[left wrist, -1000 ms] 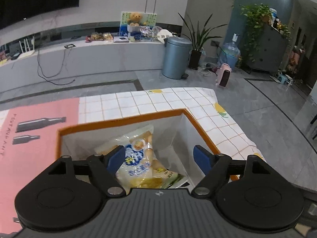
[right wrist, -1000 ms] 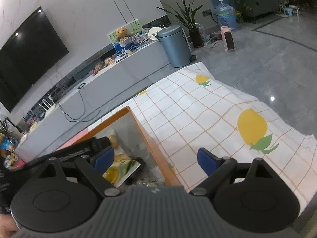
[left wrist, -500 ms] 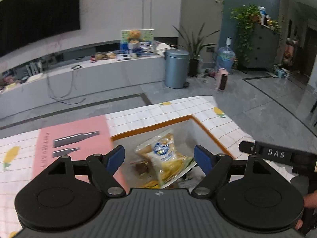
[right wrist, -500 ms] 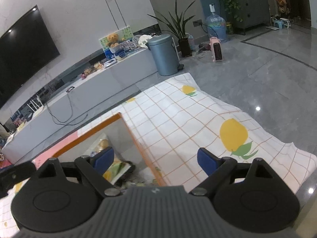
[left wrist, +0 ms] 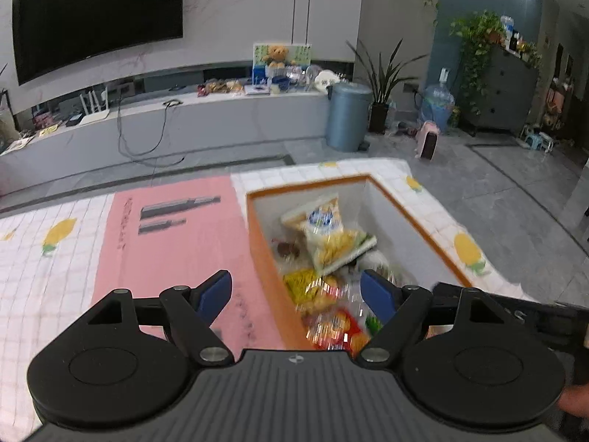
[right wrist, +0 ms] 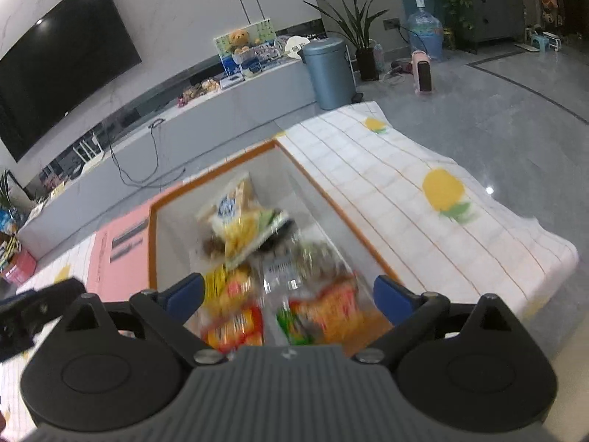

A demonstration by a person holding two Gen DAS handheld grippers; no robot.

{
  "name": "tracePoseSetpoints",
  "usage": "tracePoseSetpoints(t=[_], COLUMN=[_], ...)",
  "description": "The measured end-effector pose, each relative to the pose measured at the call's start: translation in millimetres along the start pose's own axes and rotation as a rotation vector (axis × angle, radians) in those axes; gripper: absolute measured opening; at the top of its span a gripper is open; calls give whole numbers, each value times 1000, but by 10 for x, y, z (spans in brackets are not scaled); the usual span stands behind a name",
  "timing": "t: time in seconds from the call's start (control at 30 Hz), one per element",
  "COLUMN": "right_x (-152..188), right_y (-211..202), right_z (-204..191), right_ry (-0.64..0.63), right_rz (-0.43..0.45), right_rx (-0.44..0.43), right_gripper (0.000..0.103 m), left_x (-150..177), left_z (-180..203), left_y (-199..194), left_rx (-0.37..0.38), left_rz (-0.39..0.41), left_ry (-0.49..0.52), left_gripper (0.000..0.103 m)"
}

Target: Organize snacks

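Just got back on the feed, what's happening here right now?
A person is sorting snacks with two handheld tongs. Both the left tongs and right tongs are open and holding nothing, poised over the orange-rimmed box. The box holds a pile of snack packets, including a yellow-and-white bag leaning on top and red-orange packets nearer the cameras. The box sits on a lemon-print tablecloth beside a pink mat. No loose snacks show on the cloth or mat.

Wall TV (left wrist: pixel 95 18), grey tile floor (left wrist: pixel 497 184), blue bin (left wrist: pixel 348 116).
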State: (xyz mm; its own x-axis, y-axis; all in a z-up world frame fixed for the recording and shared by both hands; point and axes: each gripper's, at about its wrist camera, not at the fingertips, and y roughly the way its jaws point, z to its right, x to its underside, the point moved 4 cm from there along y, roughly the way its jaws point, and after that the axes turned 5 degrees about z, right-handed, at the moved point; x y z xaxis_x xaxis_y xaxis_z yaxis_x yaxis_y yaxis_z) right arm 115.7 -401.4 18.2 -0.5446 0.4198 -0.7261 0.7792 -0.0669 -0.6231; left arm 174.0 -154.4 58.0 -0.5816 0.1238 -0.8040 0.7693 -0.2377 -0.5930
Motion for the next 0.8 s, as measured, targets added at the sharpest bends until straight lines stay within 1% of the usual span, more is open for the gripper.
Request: tracePoseSetpoints(t=[0.07, 0.17, 0.23, 0.3, 0.4, 0.47, 0.57, 0.67, 0.8], right_x=[128, 310, 377, 421, 416, 409, 434, 460, 468], right_y=[-195, -466, -622, -774, -959, -1016, -1064, -1093, -1159], right_z=[-30, -116, -173, -235, -266, -270, -299, -329, -378], right_ry=[-35, -90, -114, -149, -172, -180, -222, -209, -205], right_rz=[-17, -45, -51, -44, -33, -35, -37, -50, -45], right_rx=[13, 16, 22, 51, 53, 56, 96, 75, 62], right_gripper=[96, 96, 95, 95, 96, 96, 96, 96, 96], left_x=[81, 201, 285, 340, 372, 366, 315, 302, 312], left_z=[-9, 16, 44, 26, 13, -15, -2, 68, 186], left_y=[-104, -277, -372, -453, -577, -659, -784, -869, -934], left_rx=[-7, -21, -36, -54, -36, -29, -21, -8, -5], left_rz=[-9, -22, -52, -64, -62, -58, -32, -20, -29], left_ry=[-9, 11, 18, 4, -9, -34, -30, -17, 24], left_gripper=[93, 93, 92, 92, 92, 92, 92, 92, 92])
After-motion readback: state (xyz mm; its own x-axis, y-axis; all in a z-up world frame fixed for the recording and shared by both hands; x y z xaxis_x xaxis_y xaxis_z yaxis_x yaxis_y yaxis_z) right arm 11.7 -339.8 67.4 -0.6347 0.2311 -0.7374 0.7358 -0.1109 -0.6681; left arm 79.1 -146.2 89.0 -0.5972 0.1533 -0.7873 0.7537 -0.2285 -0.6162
